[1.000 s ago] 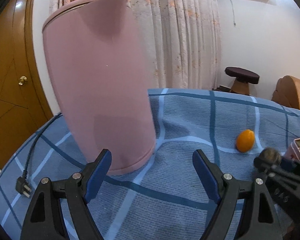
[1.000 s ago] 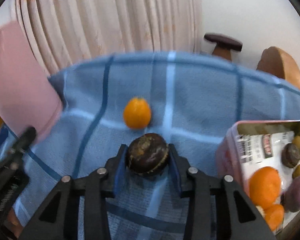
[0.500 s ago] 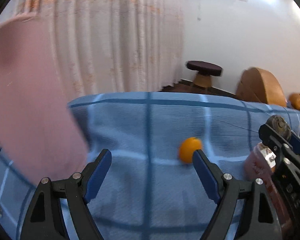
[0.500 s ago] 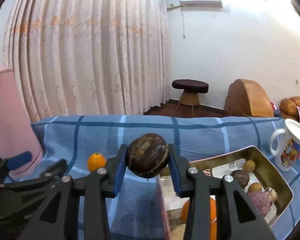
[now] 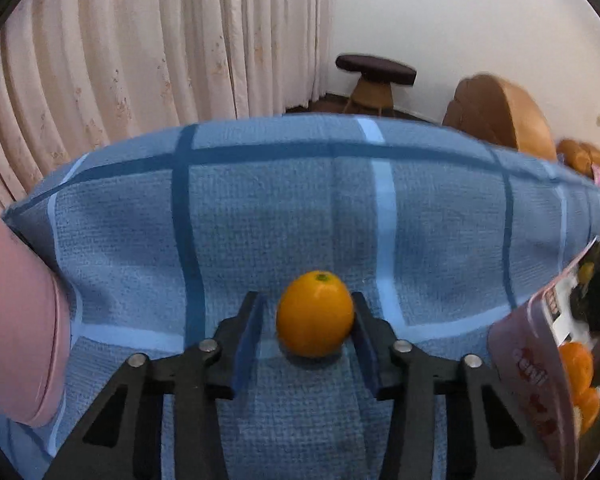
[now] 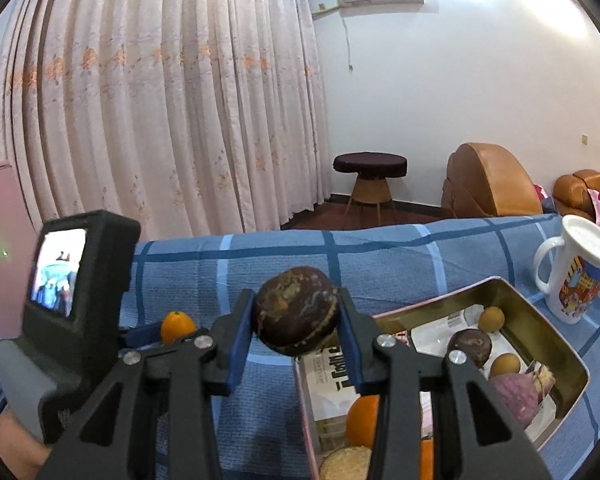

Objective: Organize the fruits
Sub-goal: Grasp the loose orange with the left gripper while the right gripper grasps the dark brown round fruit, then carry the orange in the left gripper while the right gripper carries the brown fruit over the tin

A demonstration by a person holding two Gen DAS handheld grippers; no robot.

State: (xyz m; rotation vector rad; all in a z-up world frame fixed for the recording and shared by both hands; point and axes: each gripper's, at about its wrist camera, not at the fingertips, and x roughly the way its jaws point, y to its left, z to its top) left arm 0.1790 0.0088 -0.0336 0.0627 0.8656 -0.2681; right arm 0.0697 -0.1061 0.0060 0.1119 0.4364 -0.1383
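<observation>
A small orange [image 5: 315,314] lies on the blue checked cloth [image 5: 300,208] between the blue pads of my left gripper [image 5: 305,298]. Its jaws are closing: the right pad touches the fruit and a narrow gap shows at the left pad. My right gripper [image 6: 294,294] is shut on a dark brown round fruit [image 6: 296,316], held in the air over the near left corner of the open tin [image 6: 540,320]. The tin holds oranges, a purple fruit, a dark fruit and small brown ones. In the right wrist view the small orange [image 6: 177,326] shows behind the left gripper's body.
A tall pink container [image 5: 16,340] stands at the left on the cloth. A white printed mug [image 6: 576,276] stands right of the tin. The tin's pink side [image 5: 516,344] is close on the right of the left gripper. Curtains, a stool and armchairs lie beyond the table.
My left gripper swung right from the pink container to the small orange and its jaws narrowed around it. My right gripper lifted the dark fruit off the cloth toward the tin.
</observation>
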